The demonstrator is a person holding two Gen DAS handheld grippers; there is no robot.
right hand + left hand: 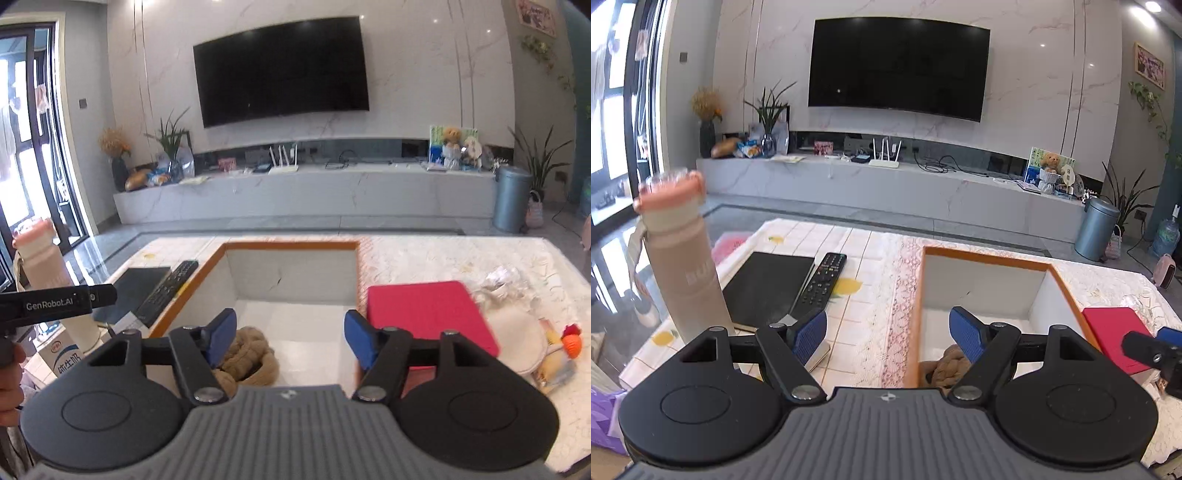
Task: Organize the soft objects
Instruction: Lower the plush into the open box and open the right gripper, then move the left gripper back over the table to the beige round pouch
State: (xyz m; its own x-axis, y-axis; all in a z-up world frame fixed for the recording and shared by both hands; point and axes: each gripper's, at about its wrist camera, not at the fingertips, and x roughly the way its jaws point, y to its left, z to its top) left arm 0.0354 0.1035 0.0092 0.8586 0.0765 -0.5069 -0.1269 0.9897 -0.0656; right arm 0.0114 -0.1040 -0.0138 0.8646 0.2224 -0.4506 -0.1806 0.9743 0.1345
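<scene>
**Brown knit bundle in the box, both claws empty above it**

We see the brown knitted soft thing (246,356) lying on the white floor of the orange-rimmed box (288,245), in its near left corner. In the right wrist view it sits just below and beside the left finger of our right claw (290,338), not between the pads; the jaws stand apart with nothing pinched. In the left wrist view the same bundle shows under the right finger of our left claw (888,334), whose jaws are likewise spread and hold nothing; its left finger hangs over the desk (864,258), its right one over the box.

The desk wears a pale patterned cloth. Left of the box lie a black remote (820,282) and, beside it, a flat black slab (764,284); a beige bottle with a pink cap (679,254) stands at the left edge. Just right of the box lies a red flat case (430,314), and beyond it a cream pouch (517,341) and a small orange-and-red toy (571,341).

Behind, a dark television (282,72) hangs on a marble wall over a long low grey shelf (306,195), with a grey bin (511,199) to its right.
</scene>
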